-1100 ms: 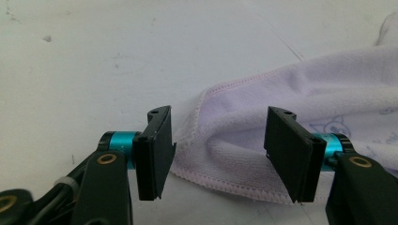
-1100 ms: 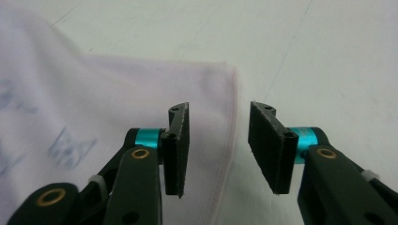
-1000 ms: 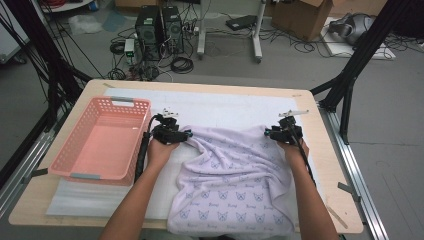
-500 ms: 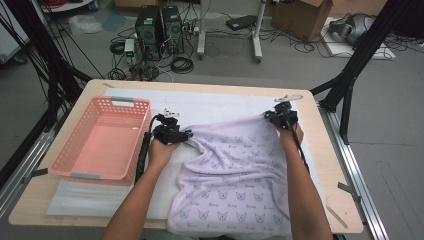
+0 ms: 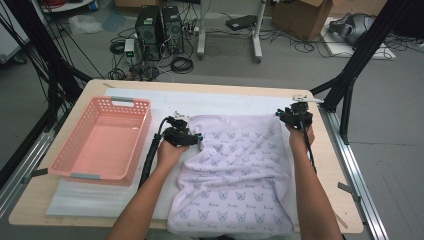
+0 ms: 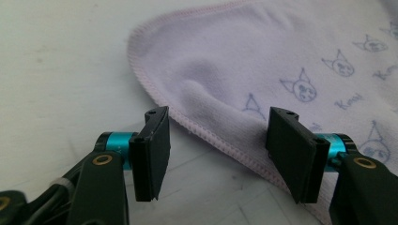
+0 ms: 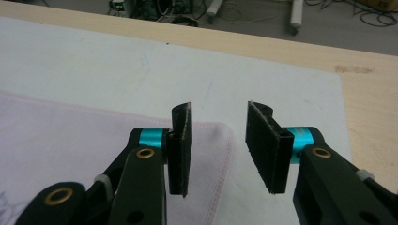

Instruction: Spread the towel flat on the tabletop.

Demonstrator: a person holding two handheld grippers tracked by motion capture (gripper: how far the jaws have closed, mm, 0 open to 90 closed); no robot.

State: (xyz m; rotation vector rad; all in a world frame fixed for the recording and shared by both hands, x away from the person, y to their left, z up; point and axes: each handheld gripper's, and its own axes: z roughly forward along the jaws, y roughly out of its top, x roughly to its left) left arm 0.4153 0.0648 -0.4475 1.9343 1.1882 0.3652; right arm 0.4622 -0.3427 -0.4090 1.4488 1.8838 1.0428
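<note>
High view: pink basket (image 5: 102,142) lies left of towel (image 5: 240,175), apart.

The left gripper (image 6: 216,159) had two flat black rectangular jaws, each on a teal collar and a black arm with a brass-coloured rivet; the right gripper (image 7: 218,150) was built alike, its pads showing pale worn edges; a black cable trailed from each; both forearms were bare, without sleeves.
</note>
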